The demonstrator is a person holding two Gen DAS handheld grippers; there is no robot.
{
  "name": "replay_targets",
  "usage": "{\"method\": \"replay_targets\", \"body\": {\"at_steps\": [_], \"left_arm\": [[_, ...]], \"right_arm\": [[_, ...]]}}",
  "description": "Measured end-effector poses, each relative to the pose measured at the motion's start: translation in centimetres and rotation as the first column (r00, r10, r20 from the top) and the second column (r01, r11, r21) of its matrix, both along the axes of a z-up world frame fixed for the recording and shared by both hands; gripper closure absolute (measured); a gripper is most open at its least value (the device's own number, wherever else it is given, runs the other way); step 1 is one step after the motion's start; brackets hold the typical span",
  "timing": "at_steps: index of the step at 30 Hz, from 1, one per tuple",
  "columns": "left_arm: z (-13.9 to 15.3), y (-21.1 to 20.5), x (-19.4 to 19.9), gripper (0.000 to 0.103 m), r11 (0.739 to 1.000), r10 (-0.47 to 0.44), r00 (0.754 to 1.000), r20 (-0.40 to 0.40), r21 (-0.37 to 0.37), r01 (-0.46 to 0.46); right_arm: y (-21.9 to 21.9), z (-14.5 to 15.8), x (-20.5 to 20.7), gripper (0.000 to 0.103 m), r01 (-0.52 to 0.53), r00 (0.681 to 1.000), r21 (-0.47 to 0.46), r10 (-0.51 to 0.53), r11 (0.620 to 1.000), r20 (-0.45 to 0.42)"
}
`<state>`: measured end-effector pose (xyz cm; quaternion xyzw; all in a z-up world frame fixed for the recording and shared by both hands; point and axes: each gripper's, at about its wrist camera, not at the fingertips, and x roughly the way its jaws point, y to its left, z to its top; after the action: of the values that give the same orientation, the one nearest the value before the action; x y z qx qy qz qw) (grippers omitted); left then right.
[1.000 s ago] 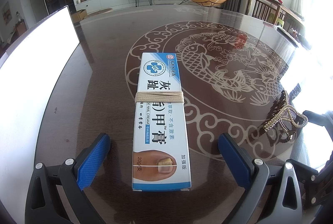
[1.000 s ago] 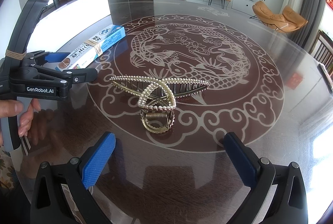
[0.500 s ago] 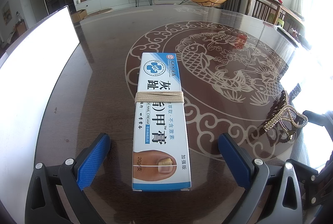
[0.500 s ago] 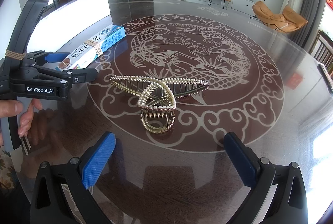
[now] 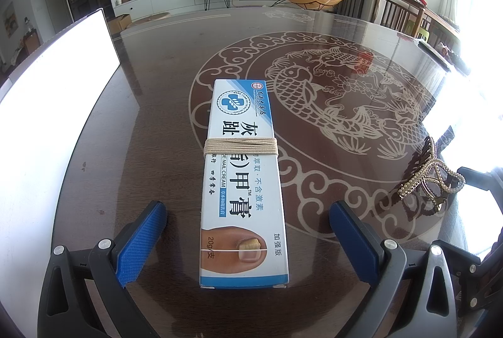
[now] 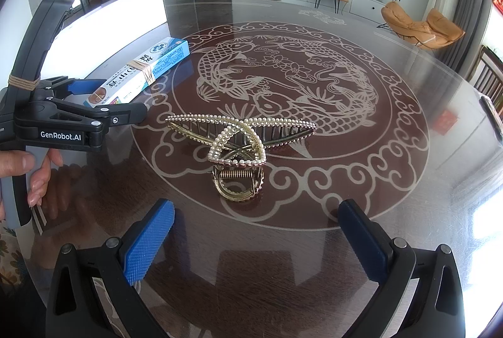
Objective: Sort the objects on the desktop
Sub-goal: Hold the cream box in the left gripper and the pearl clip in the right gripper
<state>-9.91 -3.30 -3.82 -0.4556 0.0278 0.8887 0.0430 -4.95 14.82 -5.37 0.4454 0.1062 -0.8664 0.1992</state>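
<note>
Left gripper (image 5: 245, 239) spread wide, blue pads either side of the near end of a blue-and-white nail-cream carton (image 5: 243, 180) bound with tan string, not touching. Carton flat on dark glass-topped table (image 5: 141, 155). Right gripper (image 6: 256, 235) equally apart, gold pearl-studded hair claw clip (image 6: 240, 146) lying just ahead, untouched.

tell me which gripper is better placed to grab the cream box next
Left. The left gripper is open with the cream box lying lengthwise between its fingers. The right gripper is open facing the hair claw instead.
</note>
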Motion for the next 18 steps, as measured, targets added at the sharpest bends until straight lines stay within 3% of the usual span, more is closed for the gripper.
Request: {"method": "replay_targets", "body": {"at_steps": [9, 15, 18], "left_arm": [[0.0, -0.1, 0.1, 0.0, 1.0, -0.009, 1.0, 0.002, 0.007, 0.009], [0.2, -0.1, 0.5, 0.0, 0.994, -0.112, 0.992, 0.05, 0.0, 0.112], [0.3, -1.1, 1.3, 0.0, 0.993, -0.114, 0.992, 0.058, 0.0, 0.114]], "right_arm": [[0.0, 0.0, 0.0, 0.0, 0.0, 1.0, 0.0, 0.0, 1.0, 0.0], [0.0, 0.0, 0.0, 0.0, 0.001, 1.0, 0.001, -0.001, 1.0, -0.001], [0.0, 0.0, 0.0, 0.0, 0.001, 1.0, 0.001, -0.001, 1.0, -0.001]]}}
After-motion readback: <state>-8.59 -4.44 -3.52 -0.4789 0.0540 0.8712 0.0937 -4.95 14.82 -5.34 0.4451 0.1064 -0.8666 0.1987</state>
